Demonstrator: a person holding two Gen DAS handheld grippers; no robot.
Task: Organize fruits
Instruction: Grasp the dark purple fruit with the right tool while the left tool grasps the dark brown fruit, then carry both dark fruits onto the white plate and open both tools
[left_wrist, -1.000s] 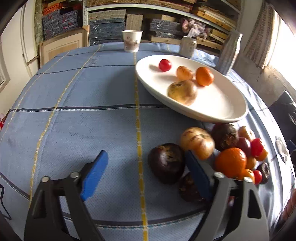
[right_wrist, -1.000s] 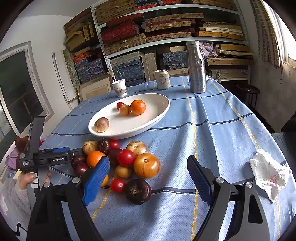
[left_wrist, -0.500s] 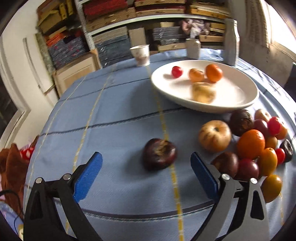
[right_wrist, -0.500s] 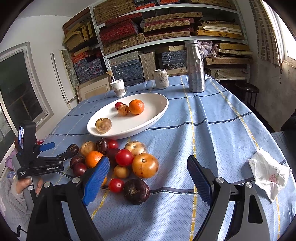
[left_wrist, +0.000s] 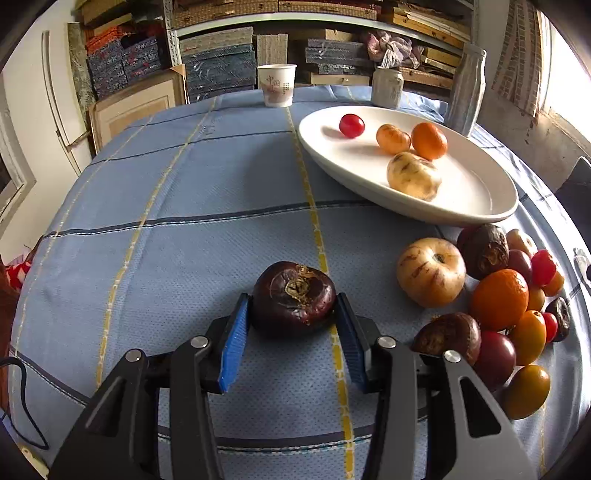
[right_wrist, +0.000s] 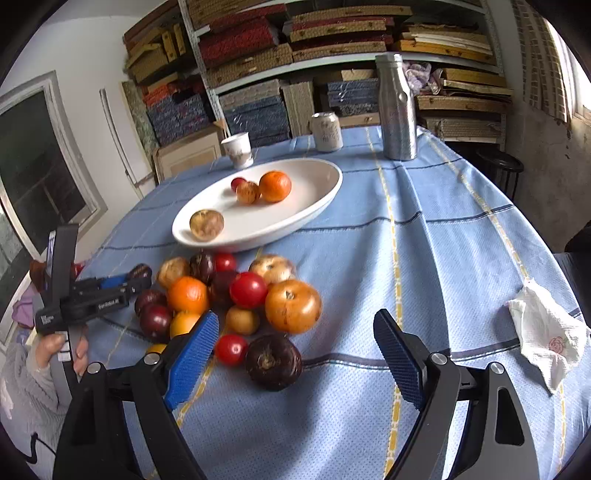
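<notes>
Now my left gripper (left_wrist: 293, 314) is closing on the dark purple fruit (left_wrist: 294, 298) on the near cloth, pads touching both sides. Round and smooth, it could squirt out forward. Right gripper (right_wrist: 295, 347) hangs wide open, empty. Open cloth leads far-right to the white dish (left_wrist: 476, 195); its rim could catch me.

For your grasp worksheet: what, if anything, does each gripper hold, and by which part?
The left gripper is closing on a dark fruit, blue pads on its two sides. The right gripper is open and holds nothing.
</notes>
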